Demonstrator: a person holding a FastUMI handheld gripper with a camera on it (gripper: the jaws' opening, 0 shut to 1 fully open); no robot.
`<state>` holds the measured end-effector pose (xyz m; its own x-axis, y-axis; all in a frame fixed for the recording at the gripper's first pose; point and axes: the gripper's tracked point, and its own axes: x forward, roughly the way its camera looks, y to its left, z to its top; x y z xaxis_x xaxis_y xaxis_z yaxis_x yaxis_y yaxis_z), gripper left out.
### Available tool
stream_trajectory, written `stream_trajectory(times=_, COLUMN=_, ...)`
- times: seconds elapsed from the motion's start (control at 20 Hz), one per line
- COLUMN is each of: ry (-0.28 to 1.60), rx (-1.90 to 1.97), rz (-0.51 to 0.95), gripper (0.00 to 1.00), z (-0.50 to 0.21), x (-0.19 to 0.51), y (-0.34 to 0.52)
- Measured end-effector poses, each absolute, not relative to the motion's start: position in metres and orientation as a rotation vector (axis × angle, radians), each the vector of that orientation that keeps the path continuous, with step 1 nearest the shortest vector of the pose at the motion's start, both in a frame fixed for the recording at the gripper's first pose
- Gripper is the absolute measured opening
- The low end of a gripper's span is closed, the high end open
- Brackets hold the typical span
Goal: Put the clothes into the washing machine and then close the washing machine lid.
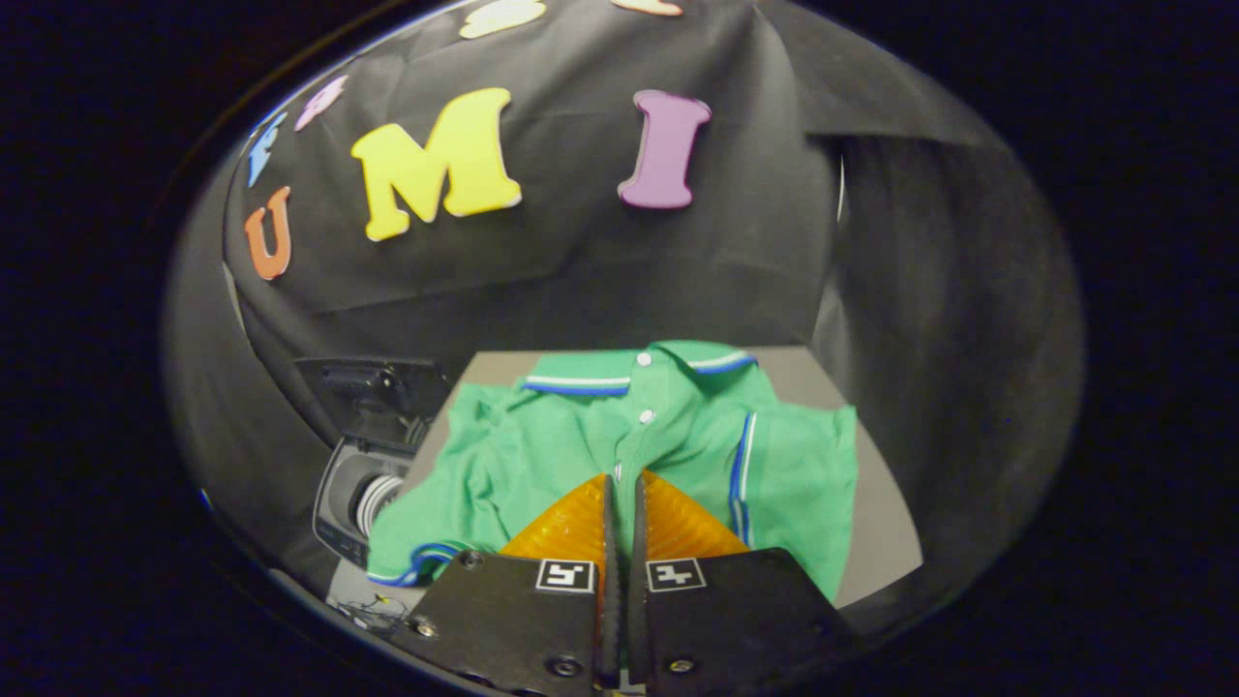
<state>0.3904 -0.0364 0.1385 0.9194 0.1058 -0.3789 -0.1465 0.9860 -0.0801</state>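
A green polo shirt (581, 436) with blue-and-white trim lies spread on the grey table (881, 523), collar away from me. My gripper (624, 476) is shut, its fingers pressed side by side with only a thin slit between them. The tips sit low over the shirt's button placket, at its middle. I see no fabric pinched between them. A small washing machine (353, 503) stands off the table's left side, beyond the shirt's left sleeve. Its lid (373, 387) is raised and the round drum opening (377, 496) is exposed.
Black cloth walls close in the booth behind and to the right of the table. Bare grey tabletop shows to the right of the shirt and at the back corners. A small tangle of wire (373, 608) lies near the machine's front.
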Motion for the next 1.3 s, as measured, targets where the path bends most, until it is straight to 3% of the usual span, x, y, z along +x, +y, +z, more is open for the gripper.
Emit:
stream_trajectory(times=0.25, ry=0.285, rx=-0.095, rz=0.317, gripper=0.07, z=0.203, x=0.353, y=0.044)
stream_trajectory(times=0.5, ry=0.283, rx=-0.102, rz=0.511, gripper=0.07, z=0.215, x=0.329, y=0.135)
stream_trajectory(times=0.8, ry=0.324, rx=-0.129, rz=0.649, gripper=0.07, z=0.187, x=0.325, y=0.230)
stream_trajectory(times=1.3, ry=0.411, rx=-0.164, rz=0.744, gripper=0.07, z=0.114, x=0.340, y=0.350)
